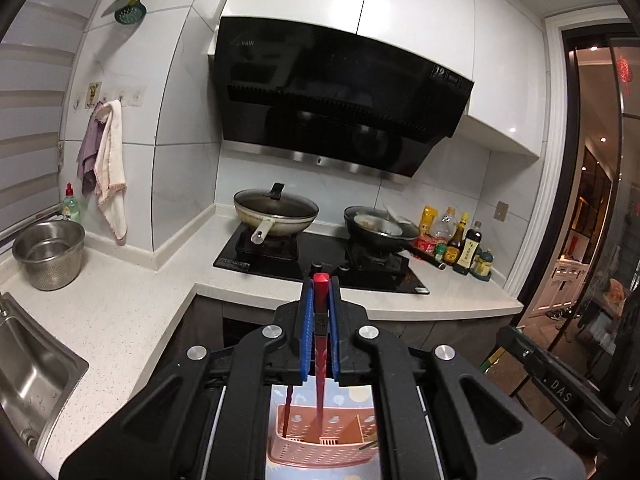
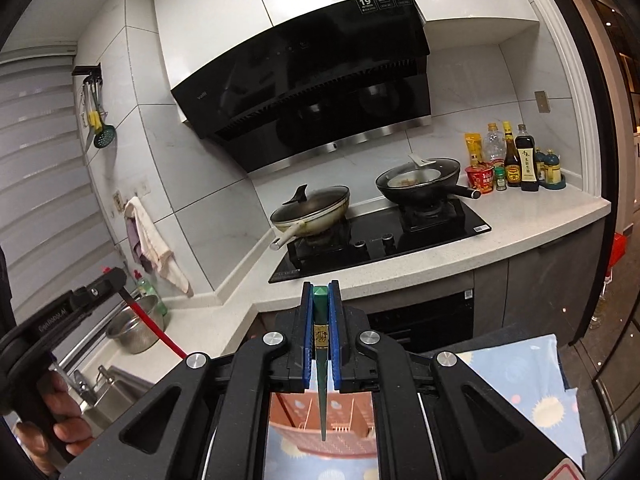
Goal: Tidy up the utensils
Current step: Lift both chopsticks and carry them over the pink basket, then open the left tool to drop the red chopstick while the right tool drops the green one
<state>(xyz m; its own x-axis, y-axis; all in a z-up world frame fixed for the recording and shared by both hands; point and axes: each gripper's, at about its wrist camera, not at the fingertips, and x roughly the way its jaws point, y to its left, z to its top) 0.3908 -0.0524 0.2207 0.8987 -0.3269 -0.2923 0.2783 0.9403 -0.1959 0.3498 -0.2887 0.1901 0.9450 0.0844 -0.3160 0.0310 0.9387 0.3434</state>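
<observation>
The left gripper (image 1: 320, 292) has its blue ribbed pads pressed together on a red chopstick (image 1: 321, 344), a slim square-ended stick that runs back between the jaws; its lower end appears to reach into the pink basket (image 1: 320, 446) seen below through the gap in the black frame. The basket is perforated plastic with rounded corners and inner dividers, standing on a pale blue patterned cloth (image 2: 524, 384). A second reddish stick (image 1: 287, 412) leans in its left compartment.

The right gripper (image 2: 321, 300) clamps a green chopstick (image 2: 321, 364) in the same way: faceted top, gold band, tapering to a point that hangs just over the basket's (image 2: 332, 432) rim; whether it touches cannot be told.

In the right wrist view the left gripper's (image 2: 116, 276) handle shows at the near left, the red chopstick (image 2: 154, 326) slanting down from it.

Far ahead, a speckled white countertop (image 1: 132, 308) runs in an L, its straight front edge bordering open floor space between it and the grippers. At far left sit a steel sink (image 1: 28, 376) and a perforated steel pot (image 1: 50, 254); on the glossy black hob (image 1: 320, 256) stand a lidded pale wok (image 1: 276, 212) and a black wok (image 1: 380, 228), under an angled black range hood (image 1: 340, 96). Bottles (image 1: 460, 240) cluster at the counter's far right corner
</observation>
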